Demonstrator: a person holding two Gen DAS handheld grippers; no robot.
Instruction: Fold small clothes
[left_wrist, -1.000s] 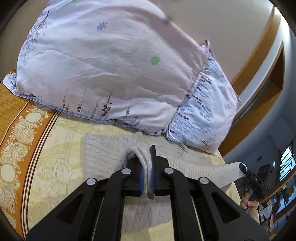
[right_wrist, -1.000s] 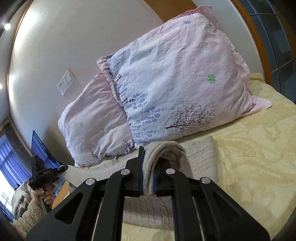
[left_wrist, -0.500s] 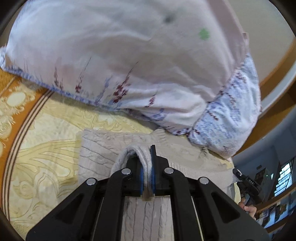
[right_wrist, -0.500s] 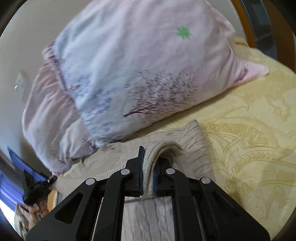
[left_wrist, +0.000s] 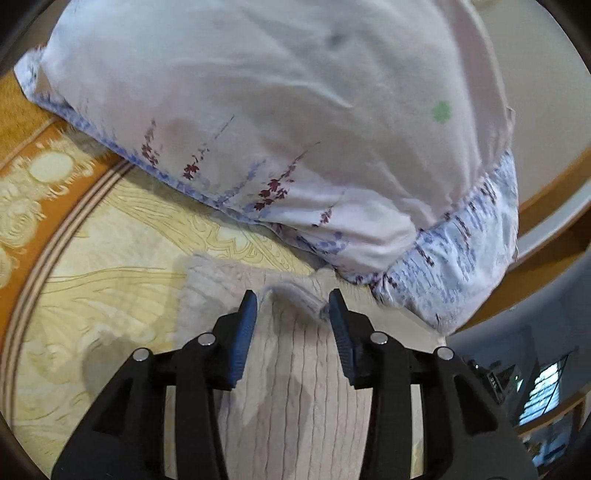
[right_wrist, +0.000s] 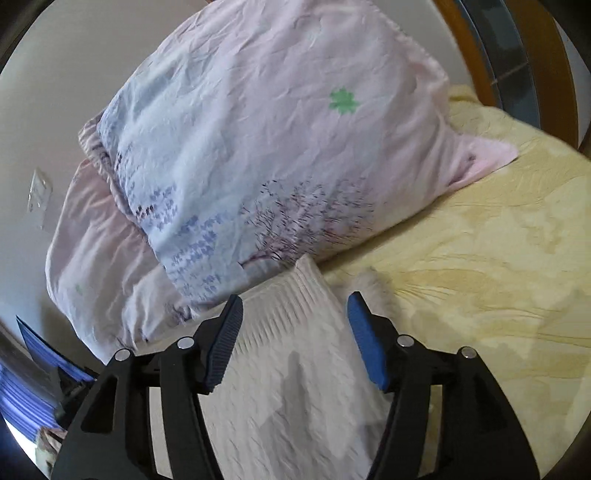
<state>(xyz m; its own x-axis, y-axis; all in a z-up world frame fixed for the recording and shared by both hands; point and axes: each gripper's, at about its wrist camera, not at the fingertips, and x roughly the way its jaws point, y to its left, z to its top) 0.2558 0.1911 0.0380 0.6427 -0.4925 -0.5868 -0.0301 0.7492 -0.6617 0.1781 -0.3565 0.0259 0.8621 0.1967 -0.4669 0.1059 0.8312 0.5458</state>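
Note:
A cream ribbed knit garment (left_wrist: 295, 376) lies flat on the yellow bedspread (left_wrist: 122, 295), its far edge close to the pillows. My left gripper (left_wrist: 293, 306) hovers over that edge with its jaws opening; a raised fold of knit sits between the blue pads (left_wrist: 243, 343) without being pressed. In the right wrist view the same garment (right_wrist: 295, 369) lies under my right gripper (right_wrist: 295, 306), whose jaws are also opening, the pads (right_wrist: 365, 347) apart and clear of the cloth.
Two floral pink and blue pillows (left_wrist: 277, 122) (right_wrist: 258, 155) lean against the wall just beyond the garment. An orange patterned border (left_wrist: 33, 177) runs along the bedspread's left side. A wooden headboard frame (right_wrist: 476, 55) stands at the upper right.
Both grippers were shut on folds of the knit garment and have let go; their jaws now stand apart. Both moved lower and closer to the pillows, and the garment dropped flat.

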